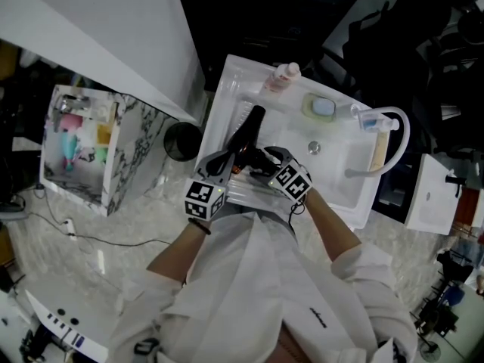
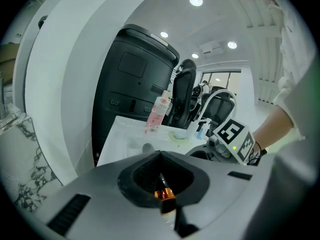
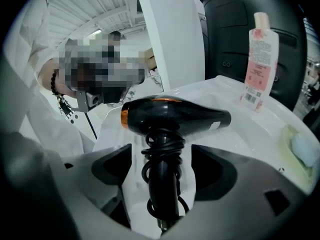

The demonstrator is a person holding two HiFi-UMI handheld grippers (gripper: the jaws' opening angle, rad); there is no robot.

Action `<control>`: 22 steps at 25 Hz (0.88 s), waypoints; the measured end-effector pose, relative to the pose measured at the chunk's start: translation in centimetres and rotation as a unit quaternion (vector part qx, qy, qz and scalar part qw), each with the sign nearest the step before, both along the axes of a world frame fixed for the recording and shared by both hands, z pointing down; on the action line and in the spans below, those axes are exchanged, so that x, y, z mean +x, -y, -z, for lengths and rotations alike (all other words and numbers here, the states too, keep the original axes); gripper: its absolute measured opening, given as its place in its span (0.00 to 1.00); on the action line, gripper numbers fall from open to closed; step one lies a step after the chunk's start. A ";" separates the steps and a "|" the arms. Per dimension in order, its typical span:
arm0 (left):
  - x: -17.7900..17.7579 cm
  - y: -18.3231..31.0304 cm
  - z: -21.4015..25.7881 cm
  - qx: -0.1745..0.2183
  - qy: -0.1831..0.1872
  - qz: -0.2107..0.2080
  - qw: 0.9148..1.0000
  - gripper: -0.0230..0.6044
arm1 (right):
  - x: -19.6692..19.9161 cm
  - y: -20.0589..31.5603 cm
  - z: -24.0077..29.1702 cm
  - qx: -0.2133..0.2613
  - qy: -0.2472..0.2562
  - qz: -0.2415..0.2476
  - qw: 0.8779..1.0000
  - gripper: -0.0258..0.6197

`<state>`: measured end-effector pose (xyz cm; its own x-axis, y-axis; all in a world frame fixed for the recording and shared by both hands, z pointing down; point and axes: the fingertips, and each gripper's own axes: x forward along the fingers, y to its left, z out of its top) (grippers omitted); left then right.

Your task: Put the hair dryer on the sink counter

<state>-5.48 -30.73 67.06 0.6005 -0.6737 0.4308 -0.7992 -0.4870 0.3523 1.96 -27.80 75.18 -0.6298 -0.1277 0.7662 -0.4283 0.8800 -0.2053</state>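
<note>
Standing wide apart, the jaws of the right tongs (image 3: 161, 156) are seen on either side of the hair dryer (image 3: 175, 115) handle, with neither pad pressed on it. The hair dryer is laid on the white sink counter (image 3: 240, 144), its cord (image 3: 162, 146) wound round the handle. The left tongs (image 2: 160, 155) are closed together nearby. A pink bottle (image 3: 260, 59) is stood at the back edge.

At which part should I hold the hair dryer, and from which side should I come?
Probably the handle, from its free end, jaws on either flank. The hair dryer lies flat on the counter; its handle is slim and straight, its barrel wider.
</note>
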 end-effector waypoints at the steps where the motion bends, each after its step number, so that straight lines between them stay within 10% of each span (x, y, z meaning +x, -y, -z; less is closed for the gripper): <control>1: 0.1 0.0 0.1 0.000 0.000 -0.001 1.000 0.07 | 0.3 0.0 0.2 0.003 -0.001 -0.004 1.000 0.63; 10: 1.0 0.5 1.7 0.014 -0.003 -0.007 1.000 0.07 | 2.0 1.9 6.3 0.084 0.062 -0.105 0.989 0.51; 22: -0.5 2.7 8.4 0.098 -0.002 -0.002 0.995 0.07 | 6.6 4.5 20.7 0.213 0.186 -0.264 0.922 0.13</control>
